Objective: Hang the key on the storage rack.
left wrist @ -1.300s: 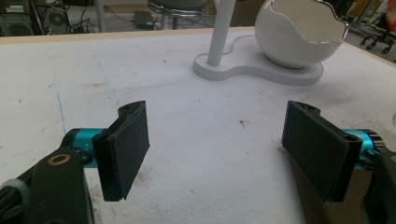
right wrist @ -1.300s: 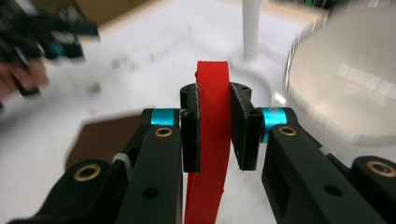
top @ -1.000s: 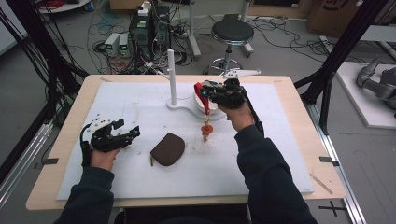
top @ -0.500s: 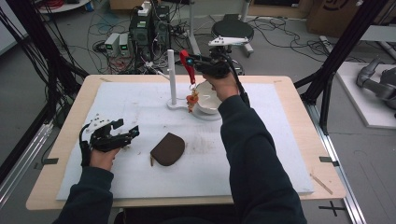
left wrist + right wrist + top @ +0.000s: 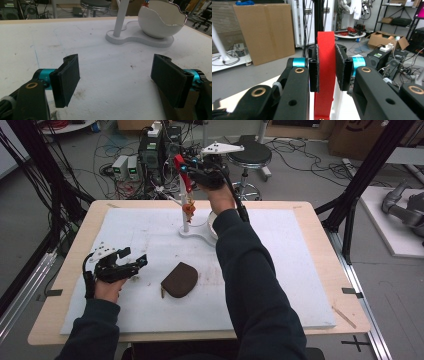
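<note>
strap (image 5: 325,75): red, matt, cloth-like | pads (image 5: 68,77): blk matt foam | egg bowl (image 5: 160,21): wht glossy plastic | table (image 5: 320,215): wood

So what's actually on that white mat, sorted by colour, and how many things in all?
White: 2, the stand with its post, and the broken-egg-shaped bowl on its base.
Brown: 1, the pouch lying flat.
Red: 1, the strap with a small orange charm hanging from it, clamped in the right gripper and lifted beside the post.
Total: 4.
</note>
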